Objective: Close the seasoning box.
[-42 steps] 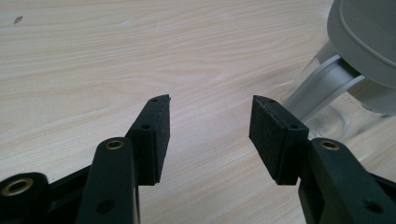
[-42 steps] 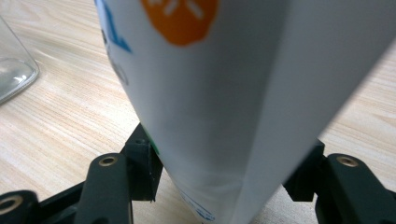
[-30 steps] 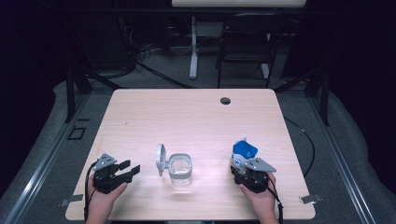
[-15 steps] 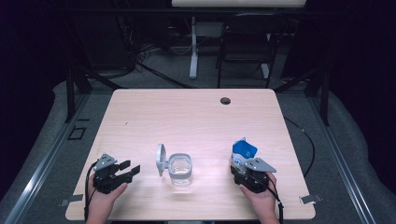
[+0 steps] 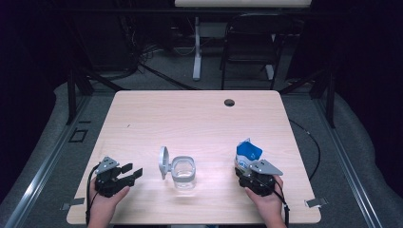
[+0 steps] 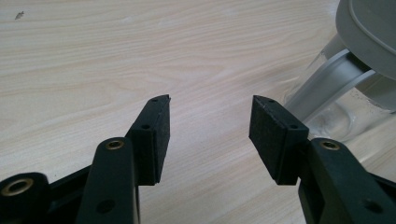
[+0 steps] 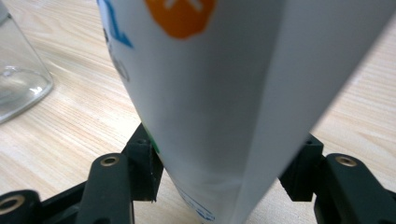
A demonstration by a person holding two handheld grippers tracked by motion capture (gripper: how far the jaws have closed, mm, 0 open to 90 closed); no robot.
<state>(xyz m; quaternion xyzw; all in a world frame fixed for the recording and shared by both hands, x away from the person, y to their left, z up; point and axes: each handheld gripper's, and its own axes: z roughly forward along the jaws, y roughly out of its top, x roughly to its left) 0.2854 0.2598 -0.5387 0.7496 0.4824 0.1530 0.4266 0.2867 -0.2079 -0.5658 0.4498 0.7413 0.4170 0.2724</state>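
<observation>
Starting at the left, we keep our left gripper (image 5: 134, 172) spread and empty on the pale wooden table (image 5: 199, 118), ready beside the clear glass jar (image 5: 183, 172), whose grey hinged lid (image 5: 163, 161) stands open for filling. Our right gripper (image 5: 244, 172) pinches the blue-and-white paper carton (image 5: 248, 154) low down, probably to keep it steady for pouring.

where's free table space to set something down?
Table's far half is bare up to the grommet hole. Also free: between jar and carton. The near edge is crowded: left gripper, jar with open lid, right gripper around the carton.
</observation>
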